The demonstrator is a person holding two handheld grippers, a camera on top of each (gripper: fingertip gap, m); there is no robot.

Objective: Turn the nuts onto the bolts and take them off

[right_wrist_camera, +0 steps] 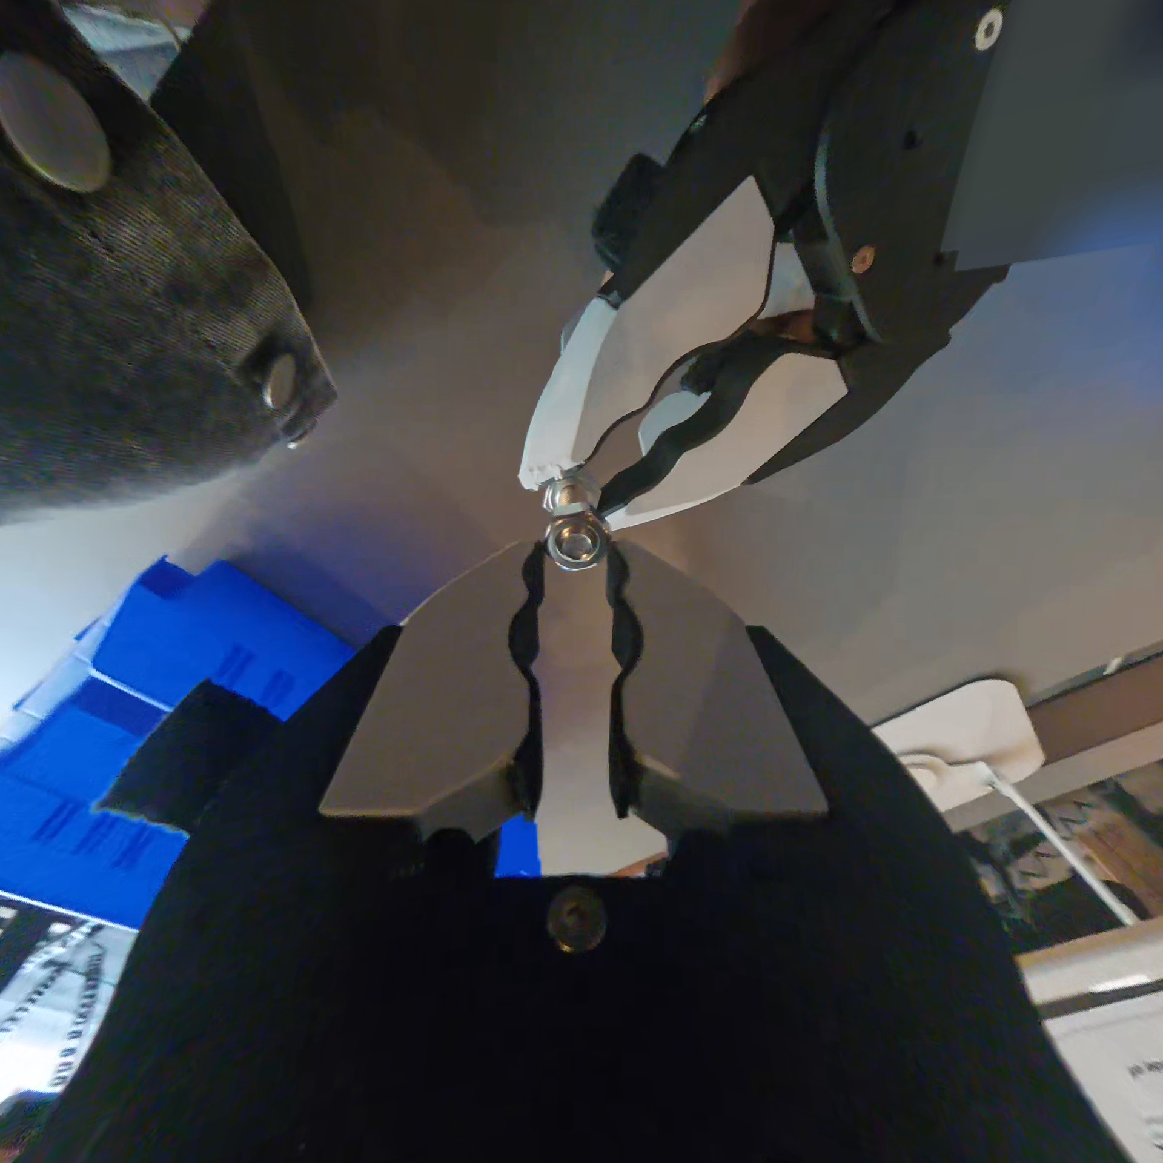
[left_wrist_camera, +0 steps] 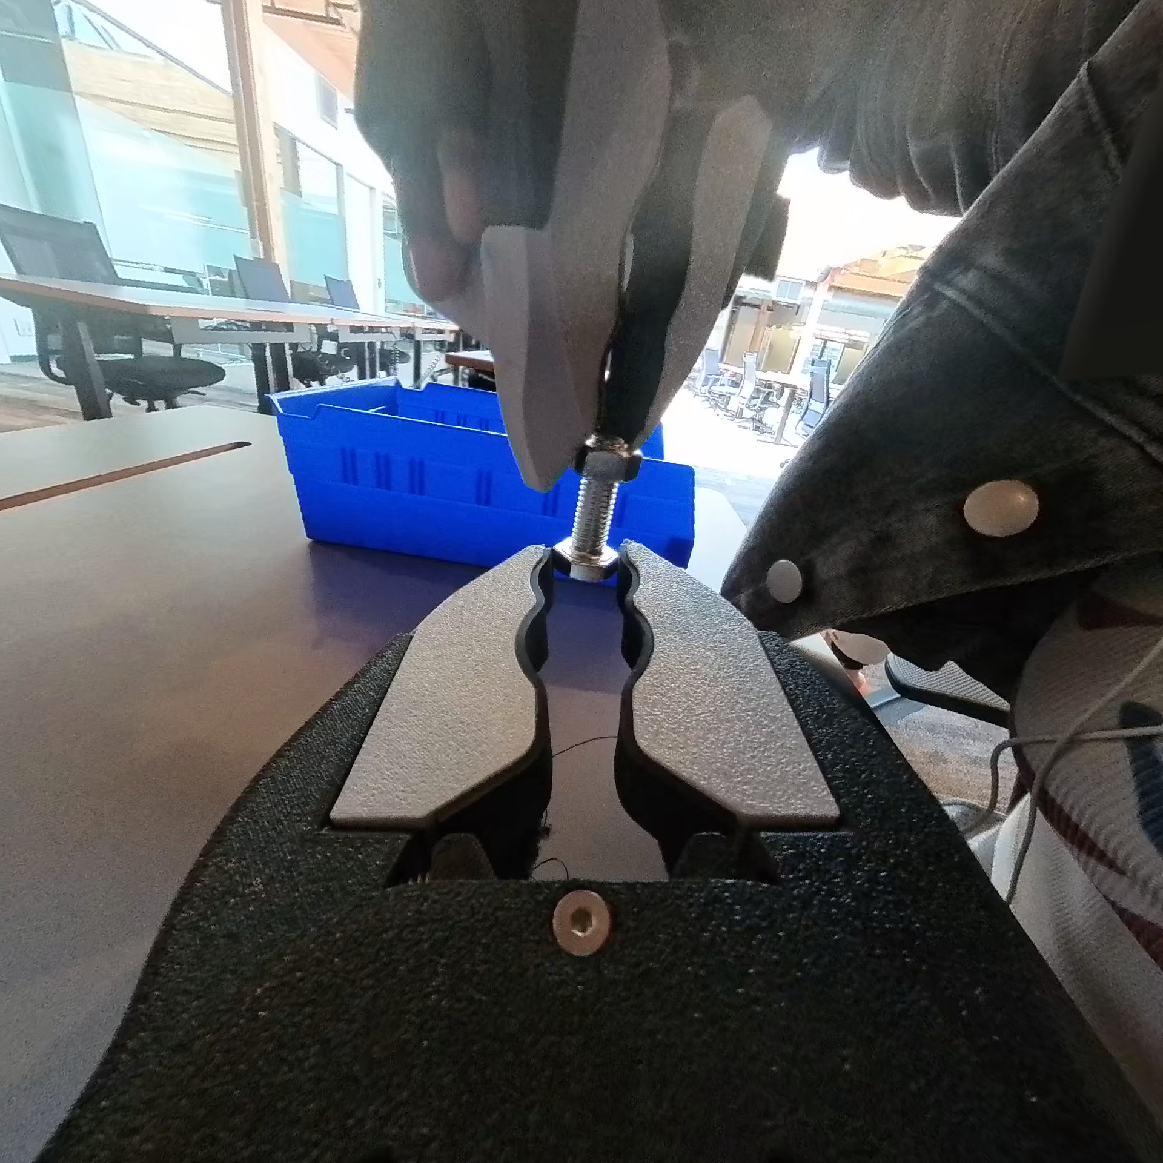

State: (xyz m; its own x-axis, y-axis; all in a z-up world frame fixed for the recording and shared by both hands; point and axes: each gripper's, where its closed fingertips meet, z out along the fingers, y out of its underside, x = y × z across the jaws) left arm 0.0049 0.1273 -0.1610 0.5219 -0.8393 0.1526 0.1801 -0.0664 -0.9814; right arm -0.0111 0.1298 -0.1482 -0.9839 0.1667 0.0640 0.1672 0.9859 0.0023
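Blue bin point(left_wrist_camera: 440, 491) partly behind tools

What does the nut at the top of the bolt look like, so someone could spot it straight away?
Start at the blue bin on the dark table. In front of it a shiny bolt stands upright, its six-sided head pinched by the left gripper. The nut is the small silver hexagon at the bolt's upper end, clamped by the right gripper reaching down from above.
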